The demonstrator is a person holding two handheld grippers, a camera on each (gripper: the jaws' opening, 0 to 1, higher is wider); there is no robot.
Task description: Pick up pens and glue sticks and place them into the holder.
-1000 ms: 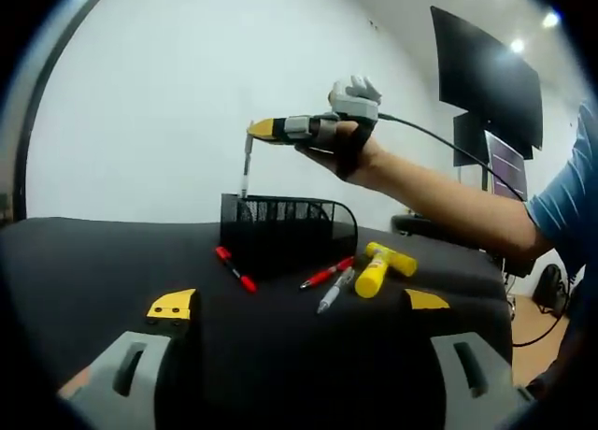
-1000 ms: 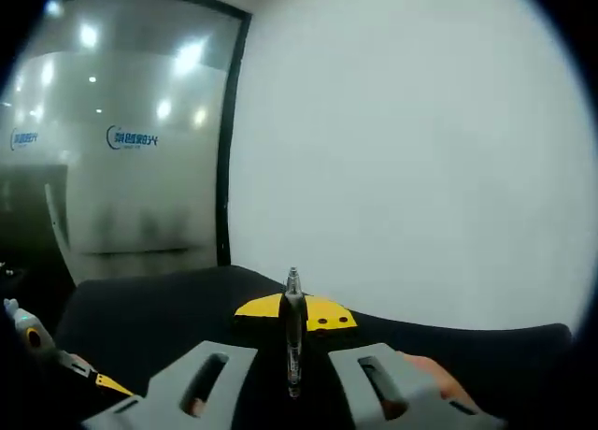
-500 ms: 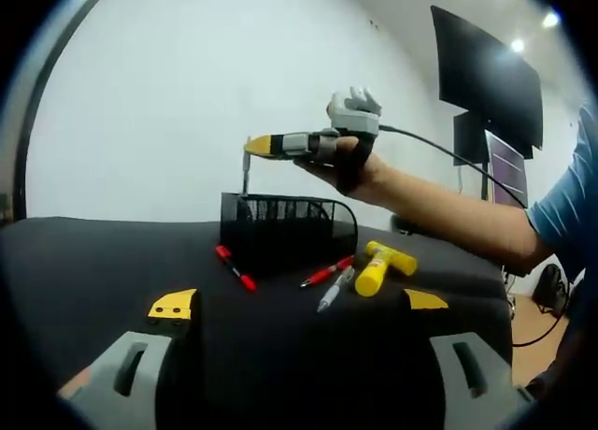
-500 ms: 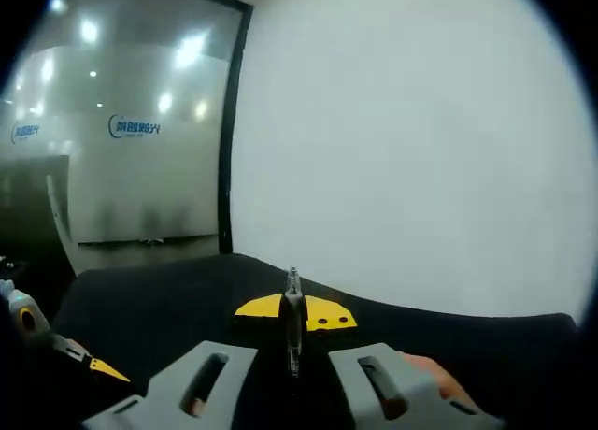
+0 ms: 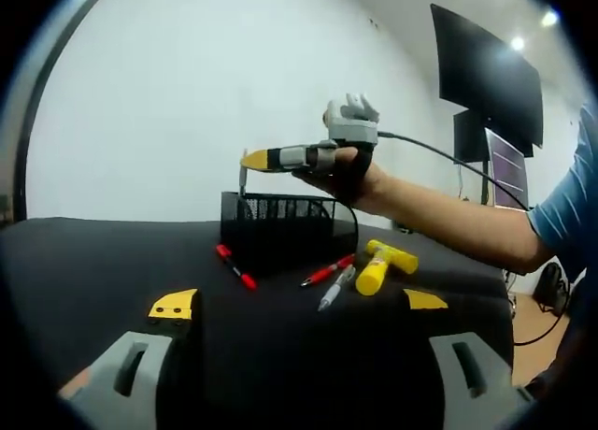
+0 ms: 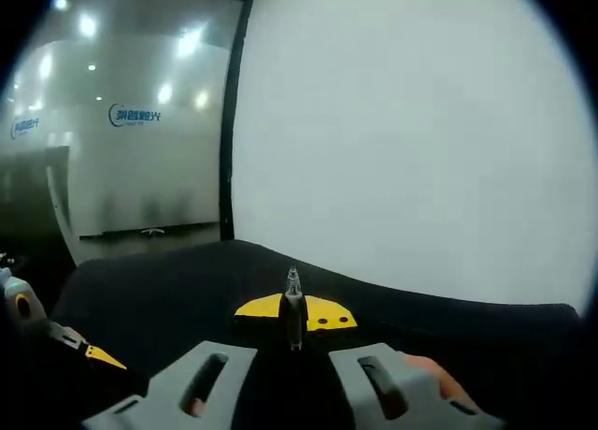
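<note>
The right tongs [image 5: 254,159] clamp a grey pen [image 5: 243,179] upright at frame centre, its lower end apparently inside the mesh holder [image 5: 285,220]. Early release could tip it against the rim. The left tongs [image 5: 297,308] stand wide, empty; markers [image 5: 235,267] and glue sticks [image 5: 378,266] lie on the worktop [image 5: 84,271].
</note>
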